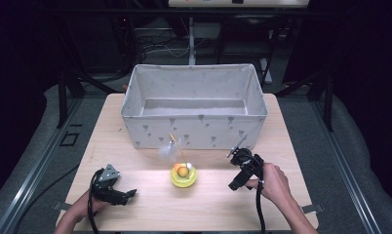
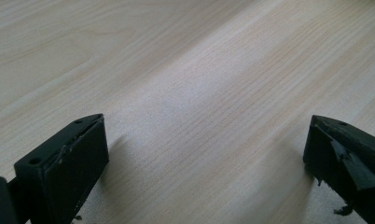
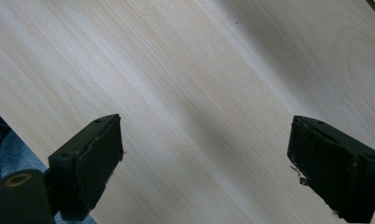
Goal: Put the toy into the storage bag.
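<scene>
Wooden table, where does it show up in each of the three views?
High view: the table spans the middle, under the fabric bin.
Left gripper view: table lies beyond the open left tongs.
Right gripper view: table beyond the open right tongs, its edge at lower left.
Shared landmark: pale wood grain.

A grey fabric box [image 1: 194, 105] with a small printed pattern stands open at the far side of the pale wooden desk [image 1: 135, 204]. Just in front of it sits a yellow bowl [image 1: 184, 176] holding an orange ball [image 1: 183, 171].

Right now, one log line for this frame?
left gripper: open, empty | right gripper: open, empty | yellow toy: on table between them | fabric bin: behind
</scene>
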Action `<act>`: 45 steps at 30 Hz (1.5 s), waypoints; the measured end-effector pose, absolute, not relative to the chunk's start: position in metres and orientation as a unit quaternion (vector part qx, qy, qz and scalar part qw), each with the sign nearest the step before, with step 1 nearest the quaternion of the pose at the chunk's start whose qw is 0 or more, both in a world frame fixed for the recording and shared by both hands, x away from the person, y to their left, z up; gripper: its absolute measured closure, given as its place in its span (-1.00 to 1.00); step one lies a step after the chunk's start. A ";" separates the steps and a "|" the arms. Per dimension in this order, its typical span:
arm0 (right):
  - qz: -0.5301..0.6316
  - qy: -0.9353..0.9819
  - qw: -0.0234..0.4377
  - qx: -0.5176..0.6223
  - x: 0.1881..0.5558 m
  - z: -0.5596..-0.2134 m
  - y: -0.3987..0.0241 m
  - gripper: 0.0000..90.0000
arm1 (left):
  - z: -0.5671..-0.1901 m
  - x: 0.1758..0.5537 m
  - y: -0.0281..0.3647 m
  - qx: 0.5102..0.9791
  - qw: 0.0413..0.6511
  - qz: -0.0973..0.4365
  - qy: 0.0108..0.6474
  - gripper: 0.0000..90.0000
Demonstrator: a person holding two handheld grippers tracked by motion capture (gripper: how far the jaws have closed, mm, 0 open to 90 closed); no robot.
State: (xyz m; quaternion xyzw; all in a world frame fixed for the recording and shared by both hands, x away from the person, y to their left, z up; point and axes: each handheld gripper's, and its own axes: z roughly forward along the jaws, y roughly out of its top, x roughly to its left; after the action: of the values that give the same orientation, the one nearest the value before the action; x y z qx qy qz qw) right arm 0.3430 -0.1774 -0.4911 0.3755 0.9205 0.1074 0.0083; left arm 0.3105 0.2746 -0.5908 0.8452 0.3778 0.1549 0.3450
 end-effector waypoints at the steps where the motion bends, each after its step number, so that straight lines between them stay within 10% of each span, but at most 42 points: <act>1: 0.107 0.921 0.008 0.374 0.343 -0.491 -0.177 -0.77 | -0.591 0.310 0.275 0.845 0.345 0.155 0.378 -1.00; 45: 0.117 0.951 0.023 0.287 0.334 -0.447 -0.119 -0.81 | -0.591 0.310 0.274 0.845 0.344 0.156 0.378 -1.00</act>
State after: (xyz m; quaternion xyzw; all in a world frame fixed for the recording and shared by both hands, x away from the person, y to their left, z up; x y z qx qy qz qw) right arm 0.3345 -0.1189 -0.4468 0.2869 0.9505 0.1169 0.0228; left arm 0.3097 0.2744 -0.5907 0.8452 0.3782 0.1564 0.3436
